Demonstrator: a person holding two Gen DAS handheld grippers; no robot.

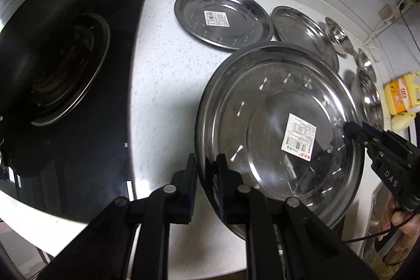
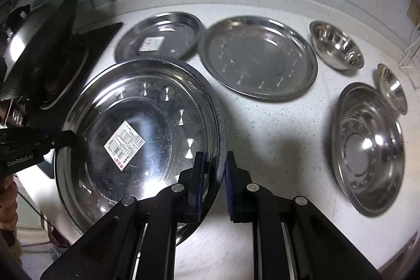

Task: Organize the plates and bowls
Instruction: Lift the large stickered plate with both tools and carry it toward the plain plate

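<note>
A large steel plate with a white barcode sticker hangs above the speckled counter, held from both sides. My left gripper is shut on its left rim, which runs between the two black fingers. My right gripper is shut on the opposite rim of the same plate. In the left wrist view the right gripper clamps the plate's far right edge; in the right wrist view the left gripper grips its left edge. On the counter behind lie a second stickered plate and a plain wide plate.
A deep steel dish and two small steel bowls sit on the right. A black glass stove with a burner and a dark pan borders the left. A yellow bottle stands far right. A tiled wall backs the counter.
</note>
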